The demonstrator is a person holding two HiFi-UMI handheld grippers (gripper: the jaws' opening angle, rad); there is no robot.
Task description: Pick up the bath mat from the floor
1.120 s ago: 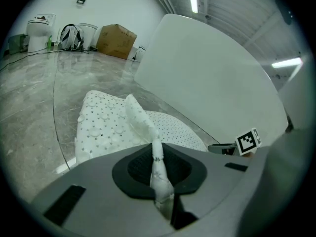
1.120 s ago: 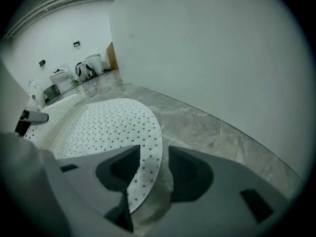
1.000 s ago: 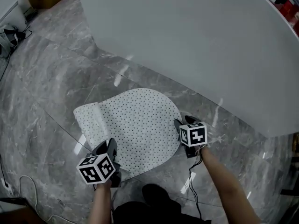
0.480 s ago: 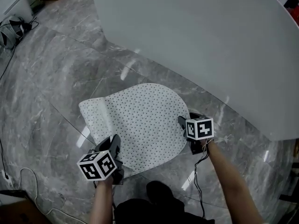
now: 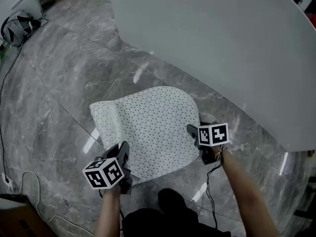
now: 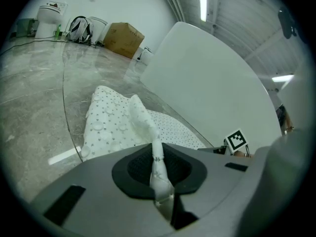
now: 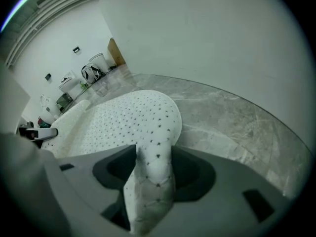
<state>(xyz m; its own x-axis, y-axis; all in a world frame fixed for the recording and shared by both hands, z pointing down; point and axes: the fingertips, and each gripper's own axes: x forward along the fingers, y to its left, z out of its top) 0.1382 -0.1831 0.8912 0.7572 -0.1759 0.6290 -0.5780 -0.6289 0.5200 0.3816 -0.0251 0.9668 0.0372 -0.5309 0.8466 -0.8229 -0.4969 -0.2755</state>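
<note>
The white bath mat (image 5: pixel 148 127), dotted with small dark holes, lies on the grey marble floor with its left end folded over. My left gripper (image 5: pixel 122 157) is at the mat's near left corner. In the left gripper view it (image 6: pixel 157 169) is shut on a thin raised edge of the mat (image 6: pixel 113 122). My right gripper (image 5: pixel 193 131) is at the mat's right edge. Its jaws (image 7: pixel 148 177) have just been opening and stand wide. A thick fold of the mat (image 7: pixel 123 117) rises between them.
A large white curved panel (image 5: pixel 222 43) stands just beyond the mat. Cables (image 5: pixel 7 132) trail over the floor at the left, near a bag (image 5: pixel 19 23). A cardboard box (image 6: pixel 122 37) and a toilet (image 6: pixel 49 14) stand far off by the wall.
The head view has drifted, so the mat sits further right in the picture. My right gripper has shifted a little along the mat's right edge. The left gripper keeps its hold.
</note>
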